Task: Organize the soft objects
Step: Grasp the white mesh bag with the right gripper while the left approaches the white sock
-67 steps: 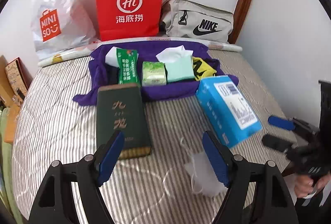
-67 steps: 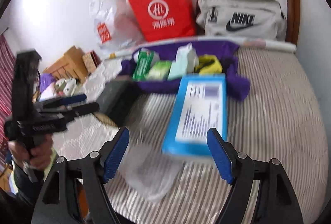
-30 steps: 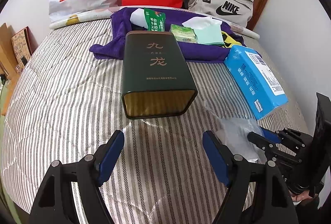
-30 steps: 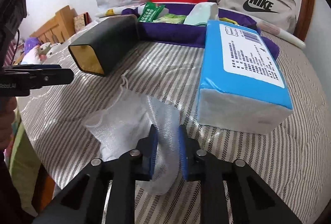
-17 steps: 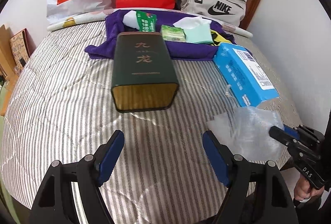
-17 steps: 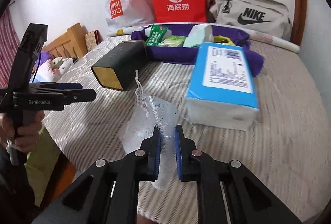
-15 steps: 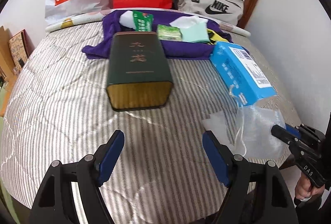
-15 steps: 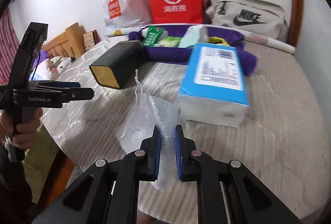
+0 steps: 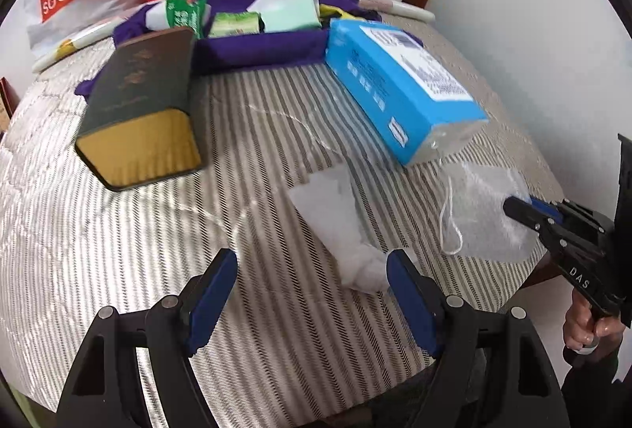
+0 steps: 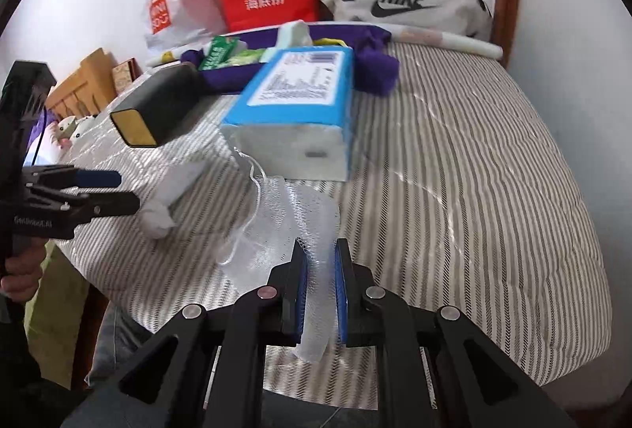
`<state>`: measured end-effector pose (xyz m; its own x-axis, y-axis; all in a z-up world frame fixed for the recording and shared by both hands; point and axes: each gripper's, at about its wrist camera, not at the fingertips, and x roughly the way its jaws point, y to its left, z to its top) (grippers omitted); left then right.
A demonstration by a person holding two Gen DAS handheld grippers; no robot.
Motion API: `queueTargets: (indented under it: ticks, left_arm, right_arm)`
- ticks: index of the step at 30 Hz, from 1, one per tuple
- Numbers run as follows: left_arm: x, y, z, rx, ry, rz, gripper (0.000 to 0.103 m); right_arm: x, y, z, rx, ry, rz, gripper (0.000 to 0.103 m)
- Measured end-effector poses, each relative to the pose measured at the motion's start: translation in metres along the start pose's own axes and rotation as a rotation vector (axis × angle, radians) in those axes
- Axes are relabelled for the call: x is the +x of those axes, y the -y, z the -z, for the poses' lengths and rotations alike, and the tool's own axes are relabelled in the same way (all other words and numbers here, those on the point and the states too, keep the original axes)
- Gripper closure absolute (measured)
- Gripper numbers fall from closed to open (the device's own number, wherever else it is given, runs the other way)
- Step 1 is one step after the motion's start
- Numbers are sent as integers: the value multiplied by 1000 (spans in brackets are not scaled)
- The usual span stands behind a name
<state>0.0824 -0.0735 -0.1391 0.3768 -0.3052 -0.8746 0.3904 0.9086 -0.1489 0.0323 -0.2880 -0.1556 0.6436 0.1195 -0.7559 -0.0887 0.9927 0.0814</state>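
Mesh pouch (image 10: 292, 226) pinched in my right gripper (image 10: 319, 284), now lifted clear of the bed.

My right fingers (image 10: 299, 280) are pressed together on the pouch's netting; a second ago it still lay on the striped bedcover (image 10: 474, 167) in front of the blue tissue pack (image 10: 300, 88), and now it hangs just off that pack's near end, drawstring dangling. My left gripper (image 9: 312, 288) stands spread and empty over a white wad (image 9: 339, 226), which lies near the pack's near corner. I judge the pouch ready to carry; the wad looks next.
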Motion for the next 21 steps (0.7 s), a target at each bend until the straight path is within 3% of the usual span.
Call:
queueTargets:
  ticks: [9, 15, 17, 21]
  left_arm:
    - [15, 25, 4, 88, -8, -25, 28]
    - [23, 36, 7, 152, 12, -91, 30]
    - [23, 36, 6, 152, 23, -93, 33]
    - [21, 30, 3, 144, 42, -99, 51]
  right_arm:
    - [19, 4, 8, 21, -40, -21, 85]
    - [19, 6, 9, 34, -47, -68, 55]
    - [19, 5, 8, 40, -47, -75, 40]
    - [20, 0, 7, 48, -57, -92, 33]
